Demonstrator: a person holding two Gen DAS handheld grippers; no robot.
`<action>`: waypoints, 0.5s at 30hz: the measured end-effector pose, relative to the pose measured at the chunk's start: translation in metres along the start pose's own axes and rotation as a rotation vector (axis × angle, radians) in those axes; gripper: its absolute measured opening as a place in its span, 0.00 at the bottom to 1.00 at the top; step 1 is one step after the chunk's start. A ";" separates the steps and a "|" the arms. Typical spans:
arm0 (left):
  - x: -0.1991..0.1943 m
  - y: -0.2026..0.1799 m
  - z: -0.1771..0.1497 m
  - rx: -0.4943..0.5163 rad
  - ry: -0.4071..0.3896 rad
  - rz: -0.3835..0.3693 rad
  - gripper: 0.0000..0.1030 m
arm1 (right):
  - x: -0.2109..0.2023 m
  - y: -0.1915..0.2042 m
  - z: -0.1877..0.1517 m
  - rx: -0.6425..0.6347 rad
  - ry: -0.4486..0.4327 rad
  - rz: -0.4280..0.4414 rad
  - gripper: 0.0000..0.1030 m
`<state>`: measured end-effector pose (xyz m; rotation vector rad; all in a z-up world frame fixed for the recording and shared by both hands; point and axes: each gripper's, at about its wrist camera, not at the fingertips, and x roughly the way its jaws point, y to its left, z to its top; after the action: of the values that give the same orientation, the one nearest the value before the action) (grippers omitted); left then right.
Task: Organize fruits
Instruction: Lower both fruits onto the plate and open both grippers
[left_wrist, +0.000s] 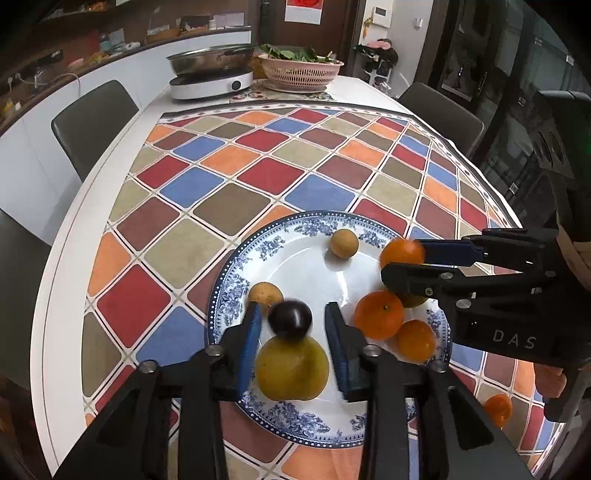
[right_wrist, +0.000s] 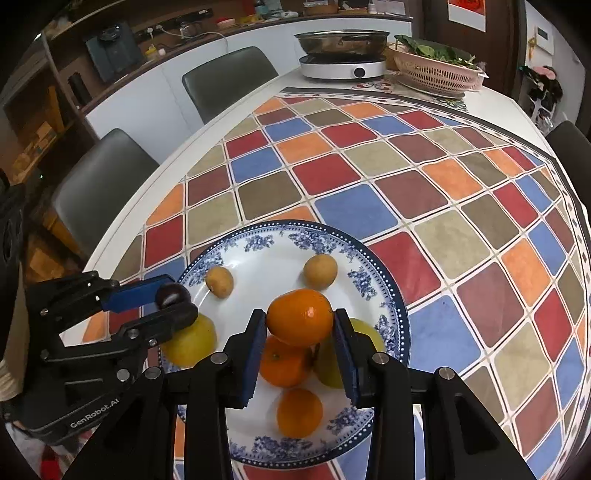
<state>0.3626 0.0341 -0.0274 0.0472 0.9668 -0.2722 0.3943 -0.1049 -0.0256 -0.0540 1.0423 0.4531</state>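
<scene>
a roll off the plate (left_wrist: 236, 266) is risked if the dark plum (left_wrist: 290, 318), seen low centre between the wide-spread pads of the left gripper (left_wrist: 291, 325) with gaps on both sides, is dropped onto the yellow fruit (left_wrist: 291, 369) beneath. further right, an orange (right_wrist: 300, 317) is clamped by the right gripper (right_wrist: 300, 325), above two oranges it could knock.

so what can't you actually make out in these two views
- Dark plum, left wrist view: motion-blurred between the left gripper fingers; contact with the pads unclear.
- Yellow-green fruit, right wrist view: mostly hidden behind the right gripper finger and its tangerine.
- Orange fruit off the plate, left wrist view: partly covered by the right gripper's body.
- Pan contents: too far to tell.
</scene>
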 end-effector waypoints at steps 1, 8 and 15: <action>-0.001 0.000 0.000 0.000 -0.003 0.001 0.37 | -0.001 0.000 0.000 0.003 -0.004 0.002 0.36; -0.022 -0.007 -0.004 0.017 -0.035 0.041 0.37 | -0.017 0.001 -0.007 0.006 -0.028 0.023 0.37; -0.057 -0.021 -0.015 0.049 -0.103 0.054 0.37 | -0.048 0.007 -0.025 -0.011 -0.086 0.010 0.37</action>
<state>0.3142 0.0278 0.0124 0.1029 0.8557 -0.2460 0.3512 -0.1214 0.0037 -0.0384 0.9562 0.4663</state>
